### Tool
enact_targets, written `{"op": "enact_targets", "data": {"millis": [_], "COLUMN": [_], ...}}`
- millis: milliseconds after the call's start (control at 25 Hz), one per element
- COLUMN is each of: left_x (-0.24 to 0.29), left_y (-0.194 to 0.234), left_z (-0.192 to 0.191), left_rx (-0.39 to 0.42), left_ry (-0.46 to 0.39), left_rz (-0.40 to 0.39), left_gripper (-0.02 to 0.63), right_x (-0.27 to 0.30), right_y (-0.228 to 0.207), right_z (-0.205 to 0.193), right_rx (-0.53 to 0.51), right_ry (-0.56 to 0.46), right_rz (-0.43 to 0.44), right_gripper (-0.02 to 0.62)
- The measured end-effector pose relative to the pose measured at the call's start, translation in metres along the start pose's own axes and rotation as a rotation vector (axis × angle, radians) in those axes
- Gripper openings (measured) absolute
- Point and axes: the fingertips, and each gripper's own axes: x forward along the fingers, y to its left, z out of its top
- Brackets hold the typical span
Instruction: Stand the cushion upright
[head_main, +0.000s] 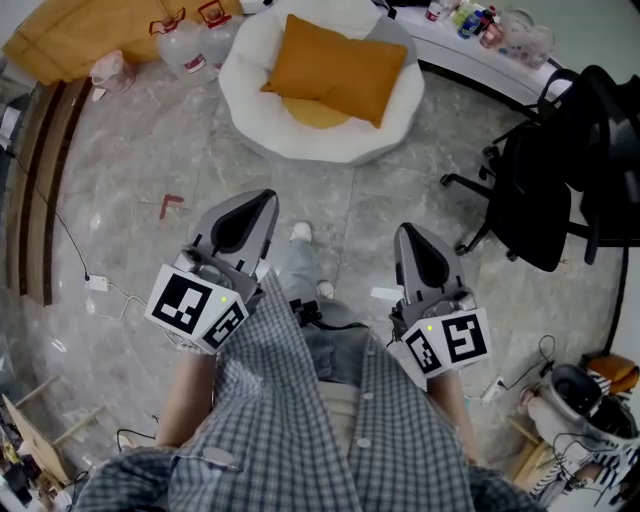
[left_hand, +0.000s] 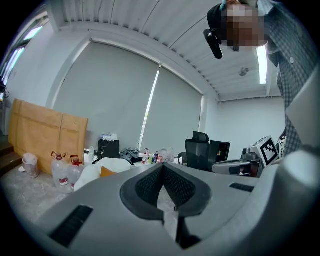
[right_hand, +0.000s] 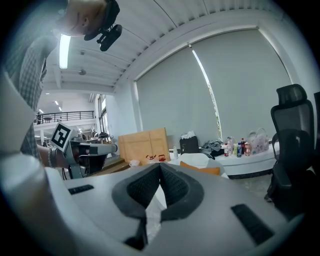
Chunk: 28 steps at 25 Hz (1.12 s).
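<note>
An orange cushion (head_main: 335, 68) lies tilted back on a round white seat (head_main: 250, 60) at the top of the head view. It shows small and far off as an orange cushion (left_hand: 107, 172) in the left gripper view and as an orange cushion (right_hand: 200, 168) in the right gripper view. My left gripper (head_main: 268, 198) and right gripper (head_main: 407, 233) are both shut with nothing between their jaws. They hang side by side over the marble floor, well short of the seat. The right gripper (left_hand: 235, 165) is also visible from the left one.
A black office chair (head_main: 540, 190) stands at the right. Two clear water jugs (head_main: 190, 42) and a cardboard sheet (head_main: 80, 35) are at the upper left. A white bench with bottles (head_main: 470, 20) curves behind the seat. Cables (head_main: 95, 282) trail on the floor.
</note>
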Motion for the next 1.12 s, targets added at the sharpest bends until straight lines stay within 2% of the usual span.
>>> {"op": "enact_targets", "data": {"millis": [640, 1120], "left_x": [0.085, 0.125], "left_y": [0.130, 0.193], "left_z": [0.046, 0.067], "left_rx": [-0.006, 0.002], "left_ry": [0.000, -0.021], "left_rz": [-0.001, -0.023], "left_gripper": [0.006, 0.006], "right_x": [0.145, 0.203], "right_y": [-0.030, -0.050], "right_z": [0.051, 0.078], "right_rx": [-0.008, -0.022], "right_ry": [0.007, -0.017], "right_rz": [-0.023, -0.088], "right_gripper": [0.002, 0.002]}}
